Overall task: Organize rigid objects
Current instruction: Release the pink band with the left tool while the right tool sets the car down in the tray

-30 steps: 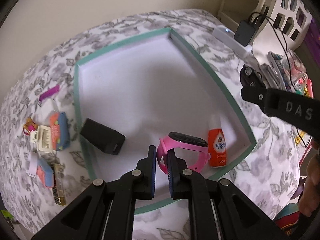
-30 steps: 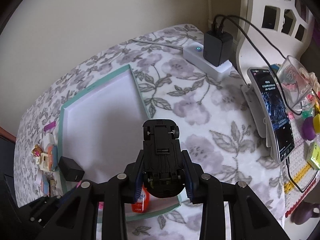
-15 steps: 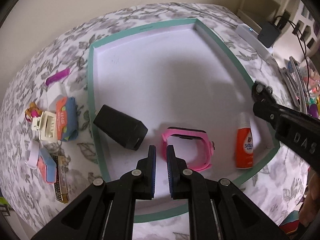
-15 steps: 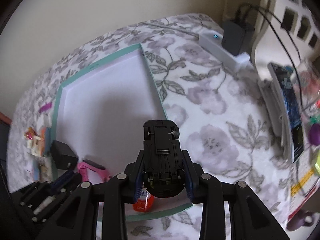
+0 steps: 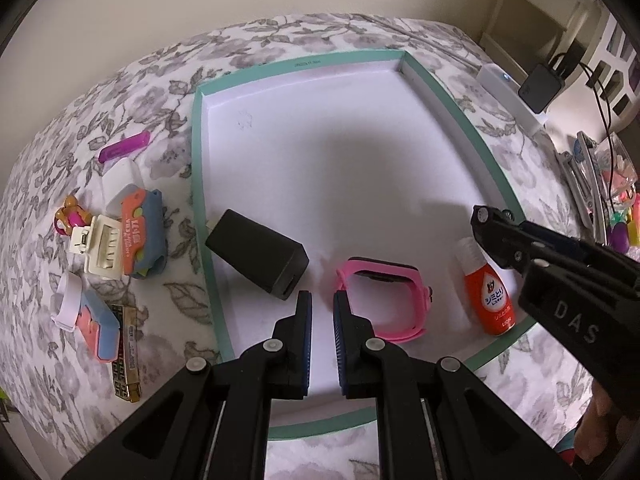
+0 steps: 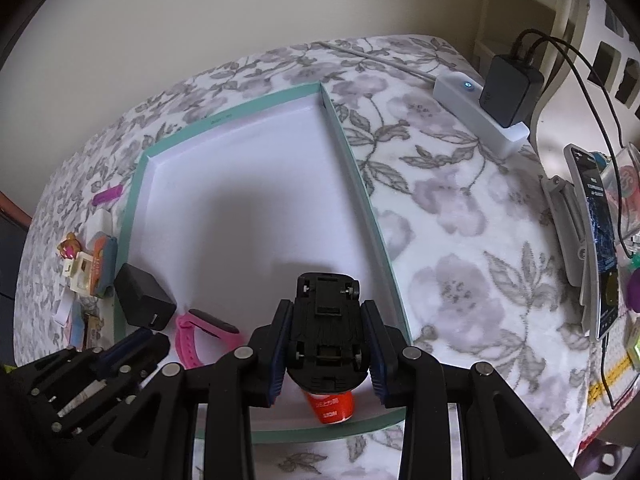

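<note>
On the bench w/ floral cover, loose clutter [image 5: 120, 248] lies left of the teal tray [image 5: 304, 65]. Inside, L to R: black adapter [image 5: 260, 258], pink watch [image 5: 384, 300], orange bottle [image 5: 486, 296]. Left tool [image 5: 319, 312] has let go of the watch and backed off, nearly closed, empty. Right tool [image 6: 326, 334] grips toy car [image 6: 326, 332] over tray's near right corner, further in than 1 s ago; placement likely next.

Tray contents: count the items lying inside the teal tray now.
3. Black charger block near the left wall, pink watch in the middle, orange bottle at the right wall of the tray. None seem hidden.
</note>
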